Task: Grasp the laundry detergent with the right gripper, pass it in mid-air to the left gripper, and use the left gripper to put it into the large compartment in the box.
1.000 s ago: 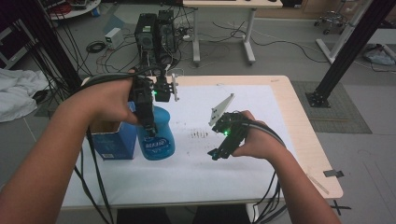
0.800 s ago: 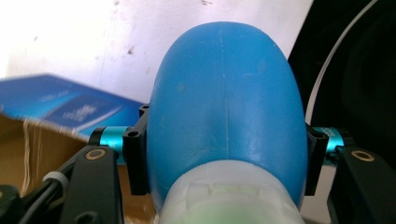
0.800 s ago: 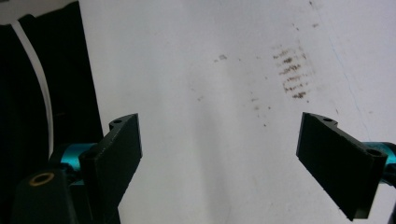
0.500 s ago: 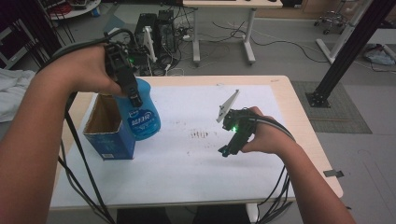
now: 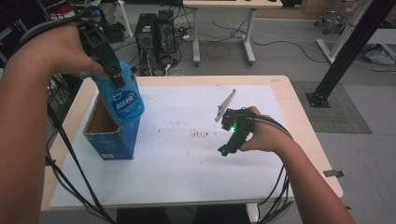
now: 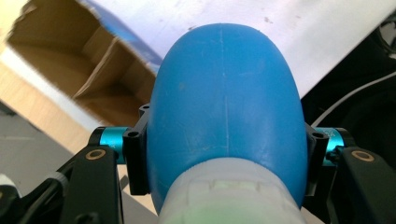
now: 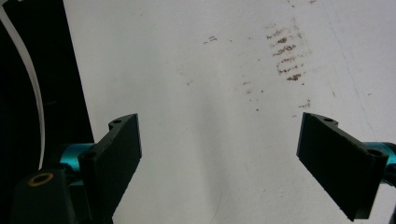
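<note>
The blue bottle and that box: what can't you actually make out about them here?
- Blue bottle: label print too small in the high view; in the left gripper view, the label faces away.
- Bottle's cap end: hidden by the left tongs and hand in the high view.
- Box: floor hidden by its walls and the bottle.

The person's left forearm rises along the left edge of the high view, its hand at about ten o'clock, carrying the black two-jaw left gripper (image 5: 114, 74), whose jaws point down toward five o'clock and press on both sides of a glossy blue plastic bottle (image 6: 226, 112). The right forearm enters from five o'clock; its black right gripper (image 5: 225, 150) (green light lit) points toward seven o'clock, jaws spread wide, holding nothing.
</note>
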`<state>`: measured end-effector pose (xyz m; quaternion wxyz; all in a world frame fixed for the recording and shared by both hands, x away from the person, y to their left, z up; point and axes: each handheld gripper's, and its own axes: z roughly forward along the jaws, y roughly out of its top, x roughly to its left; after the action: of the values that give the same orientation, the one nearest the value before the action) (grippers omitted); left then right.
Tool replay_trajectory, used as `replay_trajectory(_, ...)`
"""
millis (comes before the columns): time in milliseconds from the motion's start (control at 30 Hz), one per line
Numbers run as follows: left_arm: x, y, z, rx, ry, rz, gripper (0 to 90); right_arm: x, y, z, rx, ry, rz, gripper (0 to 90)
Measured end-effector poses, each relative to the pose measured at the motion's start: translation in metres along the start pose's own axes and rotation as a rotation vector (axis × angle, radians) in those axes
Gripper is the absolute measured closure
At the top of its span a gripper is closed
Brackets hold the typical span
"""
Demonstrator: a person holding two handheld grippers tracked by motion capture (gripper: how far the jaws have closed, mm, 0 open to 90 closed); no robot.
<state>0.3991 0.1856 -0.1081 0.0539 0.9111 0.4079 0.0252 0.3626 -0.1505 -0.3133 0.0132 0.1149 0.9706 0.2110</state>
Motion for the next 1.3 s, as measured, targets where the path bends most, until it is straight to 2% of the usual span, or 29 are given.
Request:
replay_trajectory(200, 0.019, -0.009, -0.001, 0.012, 0.024, -0.069, 38.3, -0.003, 0.001, 0.003, 0.009, 0.002, -0.002, 13.1)
replay_trajectory(233, 0.019, -0.009, -0.001, 0.012, 0.024, -0.069, 38.3, -0.003, 0.001, 0.003, 0.009, 0.002, -0.002, 13.1)
replay_trajectory(267, 0.026, -0.013, -0.002, 0.014, 0.027, -0.089, 38.3, -0.003, 0.002, 0.003, 0.012, 0.002, -0.001, 13.1)
replay_trajectory(300, 0.026, -0.013, -0.002, 0.014, 0.027, -0.089, 38.2, -0.003, 0.002, 0.003, 0.012, 0.002, -0.001, 13.1)
replay_trajectory(333, 0.032, -0.016, -0.001, 0.012, 0.029, -0.109, 38.2, -0.004, 0.002, 0.005, 0.009, 0.001, -0.003, 13.1)
replay_trajectory(600, 0.046, -0.021, 0.006, 0.027, 0.074, -0.138, 38.2, -0.004, 0.005, 0.01, 0.027, 0.0, -0.01, 13.1)
replay_trajectory(700, 0.052, -0.025, 0.014, 0.029, 0.09, -0.152, 38.2, -0.004, 0.007, 0.012, 0.035, 0.002, -0.007, 13.1)
replay_trajectory(900, 0.059, -0.028, 0.035, 0.033, 0.078, -0.151, 38.2, -0.005, 0.008, 0.014, 0.038, 0.002, -0.006, 13.1)
replay_trajectory(1033, 0.062, -0.029, 0.056, 0.044, 0.052, -0.133, 38.2, -0.004, 0.009, 0.016, 0.041, 0.004, -0.013, 13.1)
replay_trajectory(1167, 0.063, -0.029, 0.075, 0.054, 0.047, -0.109, 38.2, -0.003, 0.011, 0.017, 0.044, 0.006, -0.013, 13.1)
replay_trajectory(1200, 0.063, -0.029, 0.075, 0.054, 0.047, -0.109, 38.2, -0.003, 0.011, 0.017, 0.044, 0.006, -0.013, 13.1)
replay_trajectory(1233, 0.063, -0.029, 0.087, 0.057, 0.048, -0.108, 38.2, -0.003, 0.011, 0.018, 0.046, 0.005, -0.016, 13.1)
replay_trajectory(1300, 0.064, -0.03, 0.095, 0.067, 0.049, -0.099, 38.2, -0.003, 0.011, 0.019, 0.047, 0.006, -0.015, 13.1)
